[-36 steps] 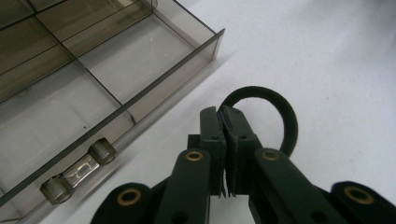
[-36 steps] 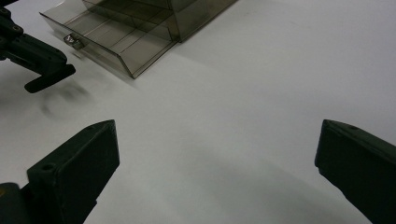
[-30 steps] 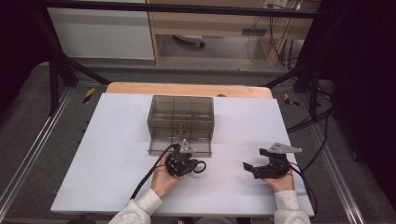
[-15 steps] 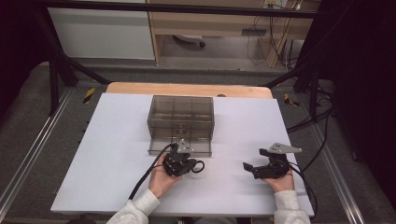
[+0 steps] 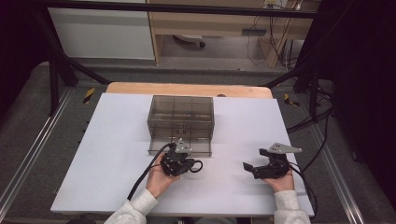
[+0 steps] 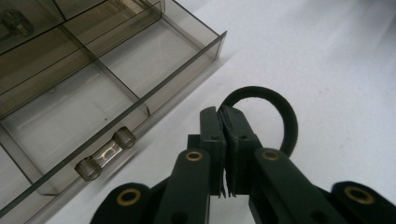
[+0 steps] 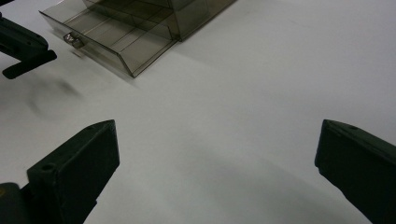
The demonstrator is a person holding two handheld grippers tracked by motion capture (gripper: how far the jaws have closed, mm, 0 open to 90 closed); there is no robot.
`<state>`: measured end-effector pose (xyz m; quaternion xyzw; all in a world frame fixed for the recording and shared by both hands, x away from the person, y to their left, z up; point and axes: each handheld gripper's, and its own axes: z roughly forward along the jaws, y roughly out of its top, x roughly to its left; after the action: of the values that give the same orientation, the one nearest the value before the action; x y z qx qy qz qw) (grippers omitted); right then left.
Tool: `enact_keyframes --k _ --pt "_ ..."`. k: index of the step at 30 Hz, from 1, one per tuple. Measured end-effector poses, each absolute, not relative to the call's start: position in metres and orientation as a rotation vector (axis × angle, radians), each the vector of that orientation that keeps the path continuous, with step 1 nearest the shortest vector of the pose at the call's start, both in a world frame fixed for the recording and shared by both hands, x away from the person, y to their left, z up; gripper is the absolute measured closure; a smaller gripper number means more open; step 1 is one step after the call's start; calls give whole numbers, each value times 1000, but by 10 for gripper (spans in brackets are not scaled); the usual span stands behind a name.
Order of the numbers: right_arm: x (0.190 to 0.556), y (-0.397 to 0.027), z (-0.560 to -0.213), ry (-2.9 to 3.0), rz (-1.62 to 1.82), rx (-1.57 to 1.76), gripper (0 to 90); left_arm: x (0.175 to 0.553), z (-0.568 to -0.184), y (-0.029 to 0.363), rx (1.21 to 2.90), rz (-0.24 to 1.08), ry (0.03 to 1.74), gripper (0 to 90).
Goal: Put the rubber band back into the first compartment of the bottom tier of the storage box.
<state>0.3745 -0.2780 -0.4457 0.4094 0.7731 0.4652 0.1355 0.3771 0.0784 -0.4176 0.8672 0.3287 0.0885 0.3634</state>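
Black band (image 6: 280, 109) beside open drawer (image 6: 93, 112)

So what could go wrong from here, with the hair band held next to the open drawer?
The left gripper pinches only a short stretch of the black hair band, so the band could slip or snag when released. The open drawer has low walls and dividers; the band might catch on its front wall instead of dropping into a compartment.
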Motion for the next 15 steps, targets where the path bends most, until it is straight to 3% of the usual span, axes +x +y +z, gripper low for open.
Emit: enact_keyframes --k 15 --pt "375 -278 -446 2241 1345 1182 4 377 -413 86 2228 240 850 868"
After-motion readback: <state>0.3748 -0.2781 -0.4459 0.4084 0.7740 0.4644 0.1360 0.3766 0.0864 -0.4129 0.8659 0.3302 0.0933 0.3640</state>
